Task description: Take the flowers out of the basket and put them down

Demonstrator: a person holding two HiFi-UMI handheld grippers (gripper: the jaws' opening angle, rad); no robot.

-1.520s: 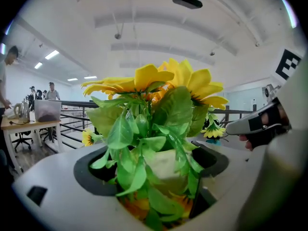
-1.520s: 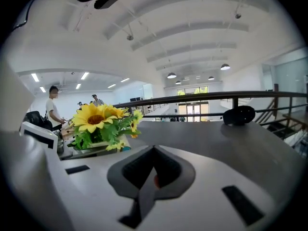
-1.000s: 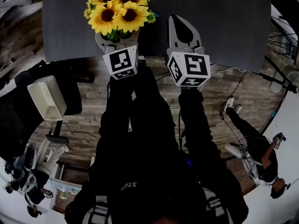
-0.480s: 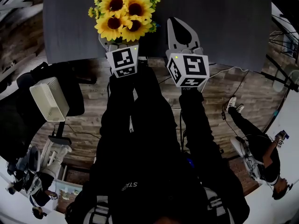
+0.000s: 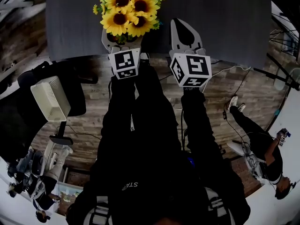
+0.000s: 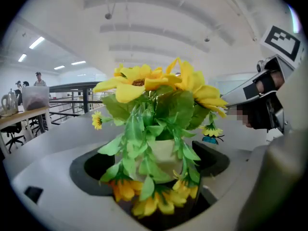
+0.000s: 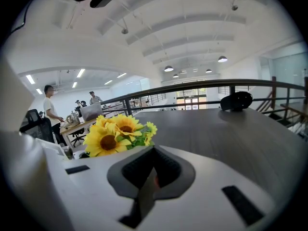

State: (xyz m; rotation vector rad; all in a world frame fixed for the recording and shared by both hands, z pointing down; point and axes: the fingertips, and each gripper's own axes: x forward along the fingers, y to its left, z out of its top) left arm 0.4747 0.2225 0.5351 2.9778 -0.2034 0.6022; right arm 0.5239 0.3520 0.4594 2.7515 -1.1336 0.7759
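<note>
The floor (image 5: 79,125) was of brown wood planks, and a dark grey table (image 5: 234,22) stood on it. The white ceiling (image 7: 192,23) had beams and round lamps (image 7: 222,59). A dark railing (image 7: 192,84) ran behind the table, with an office desk (image 7: 77,122) beyond it.

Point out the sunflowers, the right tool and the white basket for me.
sunflowers (image 5: 127,11), head view, on the yellow blooms.
right tool (image 5: 181,24), head view, at its closed tips.
white basket (image 5: 50,97), head view, on its perforated wall.
</note>
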